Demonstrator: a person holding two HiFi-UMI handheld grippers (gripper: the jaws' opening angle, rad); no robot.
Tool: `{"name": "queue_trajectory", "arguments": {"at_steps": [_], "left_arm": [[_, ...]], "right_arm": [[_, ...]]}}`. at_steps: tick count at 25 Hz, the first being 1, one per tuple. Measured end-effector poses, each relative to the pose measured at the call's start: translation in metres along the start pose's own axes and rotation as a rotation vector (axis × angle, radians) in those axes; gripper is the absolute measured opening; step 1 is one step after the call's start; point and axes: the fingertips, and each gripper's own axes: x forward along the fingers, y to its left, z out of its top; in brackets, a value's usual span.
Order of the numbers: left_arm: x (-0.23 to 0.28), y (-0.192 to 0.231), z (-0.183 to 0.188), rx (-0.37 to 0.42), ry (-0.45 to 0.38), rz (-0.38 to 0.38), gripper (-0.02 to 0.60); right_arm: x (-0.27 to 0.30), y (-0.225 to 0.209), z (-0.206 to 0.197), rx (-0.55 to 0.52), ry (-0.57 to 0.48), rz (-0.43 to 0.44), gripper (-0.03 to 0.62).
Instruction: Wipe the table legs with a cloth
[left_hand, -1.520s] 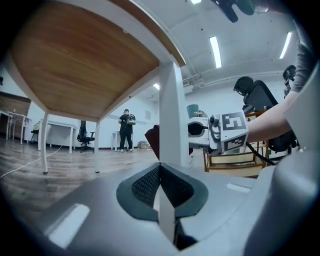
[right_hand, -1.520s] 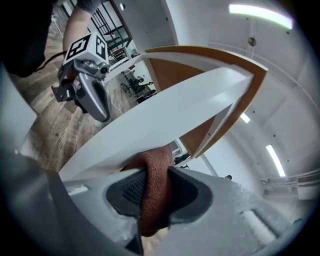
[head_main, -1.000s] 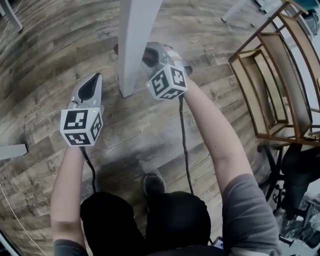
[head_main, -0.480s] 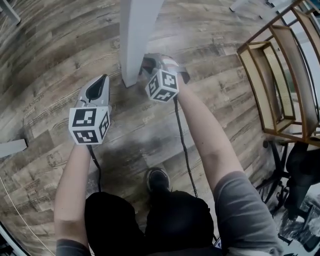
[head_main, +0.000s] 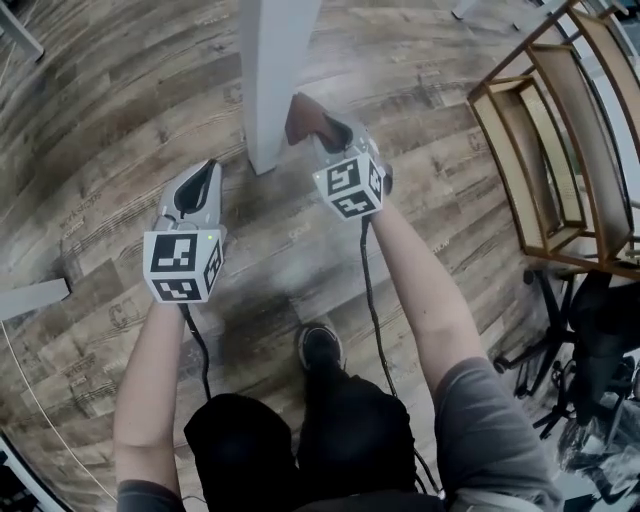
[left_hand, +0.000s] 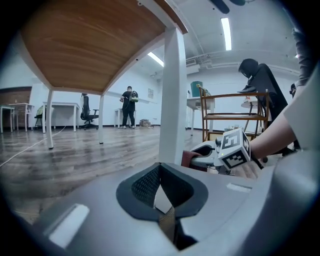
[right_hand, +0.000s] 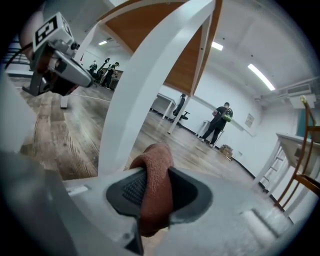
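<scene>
Floor: grey-brown wood-look planks (head_main: 110, 110) in a large, bright room, seen from above past the person's two forearms.
Table leg: a white square post (head_main: 270, 80) standing upright, its long axis vertical and its foot on the planks. It holds up a table with a brown wooden underside (left_hand: 85, 45).
Cloth: a reddish-brown cloth (head_main: 303, 118), folded into a thick strip. Its long axis runs along the jaws, and its rounded fold sticks out past the tips, pointing at the lower right side of the table leg. It sits just beside that face near the floor; whether it actually touches cannot be told.
Right gripper: the right gripper (head_main: 325, 132) has its jaws clamped on the cloth, one pad on each side of the strip. It is low, to the right of the leg.
Left gripper: the left gripper (head_main: 200, 178) has its jaws closed together at the tips, with nothing between them. It is held to the left of the leg, apart from it, pointing towards it.
Surroundings: a wooden shelf frame (head_main: 545, 150) stands to the right. A dark shoe (head_main: 318, 347) is planted on the floor below the grippers.
</scene>
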Motion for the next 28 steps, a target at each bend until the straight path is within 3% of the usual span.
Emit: {"name": "queue_trajectory", "arguments": {"at_steps": [7,18,25,28], "left_arm": [[-0.042,-0.024,0.093,0.017,-0.021,-0.003,0.018],[-0.133,-0.067,0.206,-0.074,-0.003,0.028,0.018],[-0.216,-0.09,0.244,-0.105,0.032,0.035,0.018],[-0.259,-0.096,0.254,-0.168,0.054,0.025,0.018]], "right_arm": [[-0.091,-0.037,0.072,0.187,-0.015,-0.042,0.087],[-0.257,-0.068,0.172,0.391,-0.019,-0.032,0.087],[-0.338,-0.069,0.219,0.499,-0.007,-0.047,0.087],[-0.375,-0.062,0.241,0.564,0.004,-0.068,0.087]]}}
